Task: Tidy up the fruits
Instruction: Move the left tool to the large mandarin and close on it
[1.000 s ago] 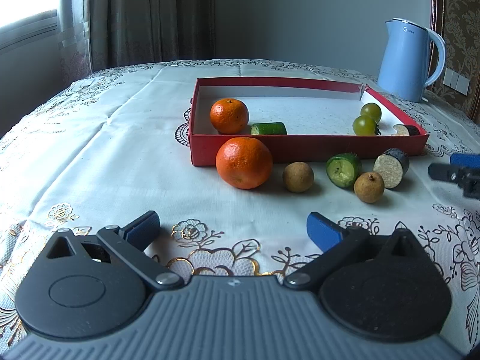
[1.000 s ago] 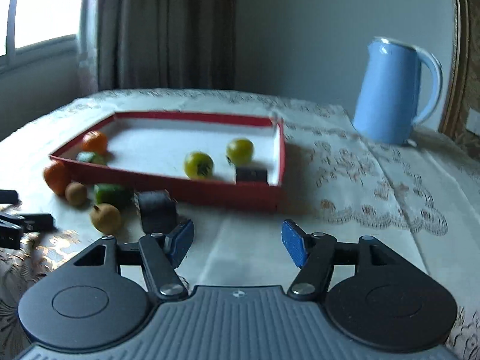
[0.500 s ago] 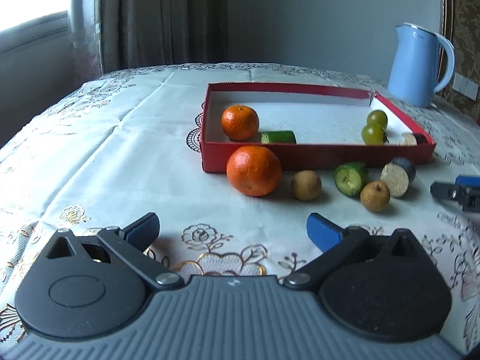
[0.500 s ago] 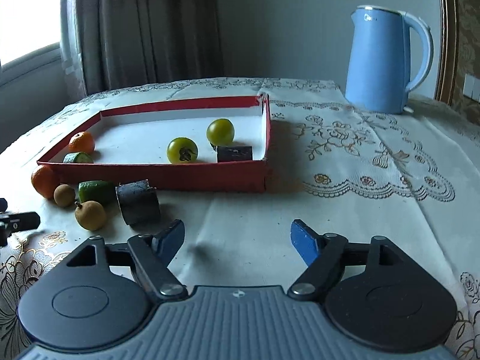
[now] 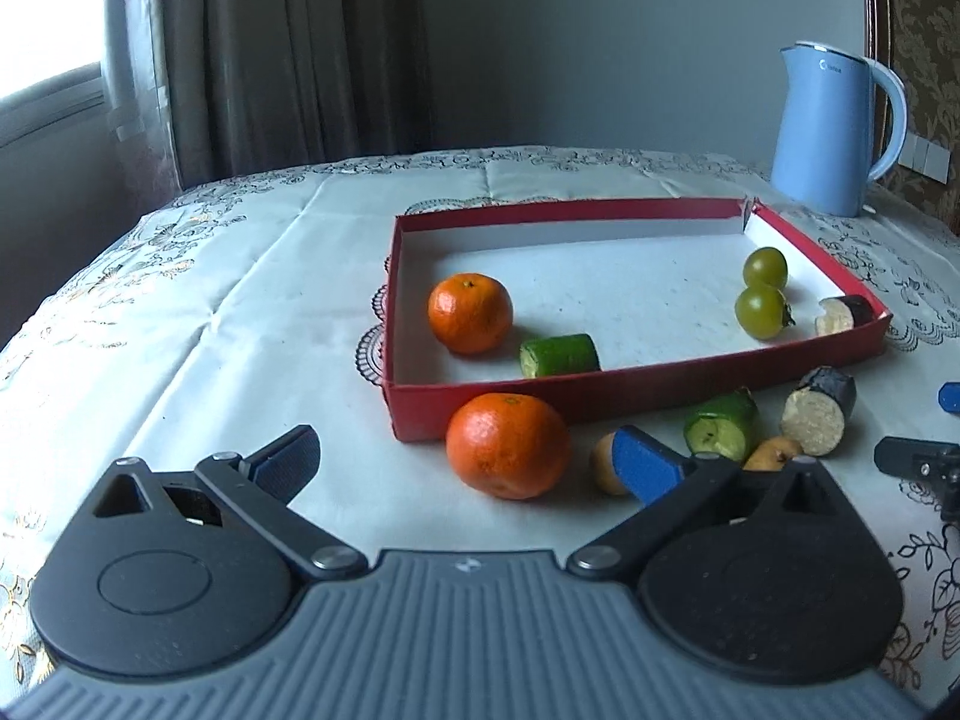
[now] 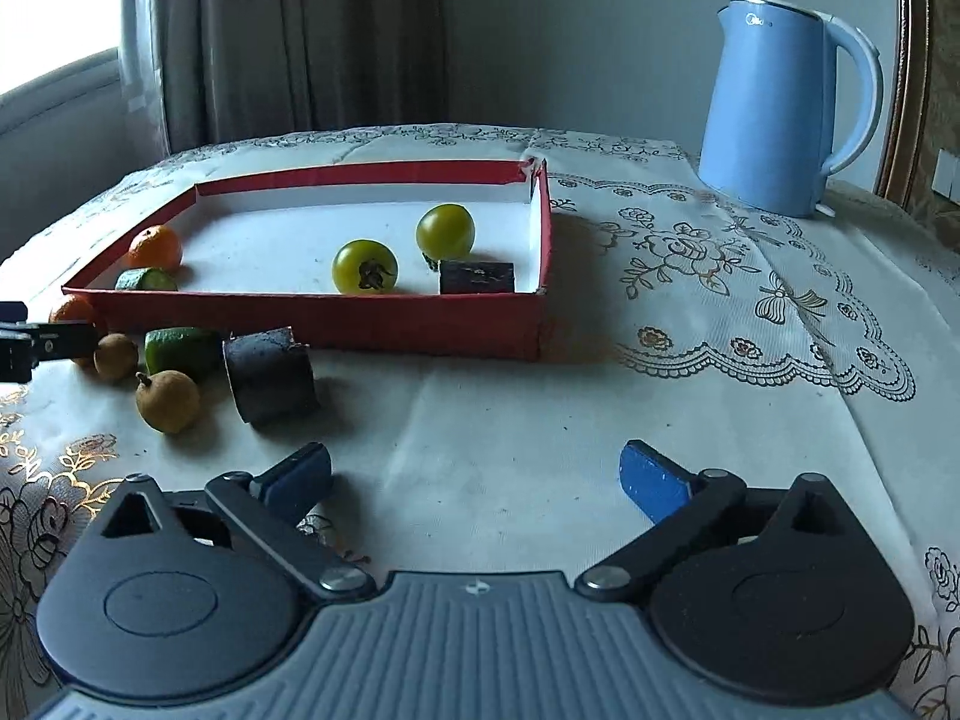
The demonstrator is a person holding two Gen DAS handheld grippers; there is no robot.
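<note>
The left gripper point(image 5: 465, 459) hung low over the tabletop point(image 5: 252, 324) with its jaws spread wide and nothing held. Just ahead of them, slightly right of the gap's centre, sat an orange point(image 5: 507, 445) against the near wall of the red tray point(image 5: 414, 414). A longan point(image 5: 605, 471) lay half hidden behind the right jaw; past that jaw lay a cucumber piece point(image 5: 720, 432), a second longan point(image 5: 771, 453) and an eggplant piece point(image 5: 819, 419) — all outside the tray.

Inside the tray, farther ahead, were another orange point(image 5: 470, 313), a cucumber chunk point(image 5: 559, 355), two green tomatoes point(image 5: 762, 312) and an eggplant chunk point(image 5: 841, 314) in the near right corner.

The right gripper point(image 6: 474, 480) had its jaws opening, already wide, with only bare cloth between them. Ahead and left of its left jaw lay the eggplant piece point(image 6: 271, 375) and a longan point(image 6: 167, 401), near but untouched. The tray point(image 6: 336, 318) lay straight ahead beyond them, and a blue kettle point(image 6: 780, 102) stood far off to the right of the right jaw.
</note>
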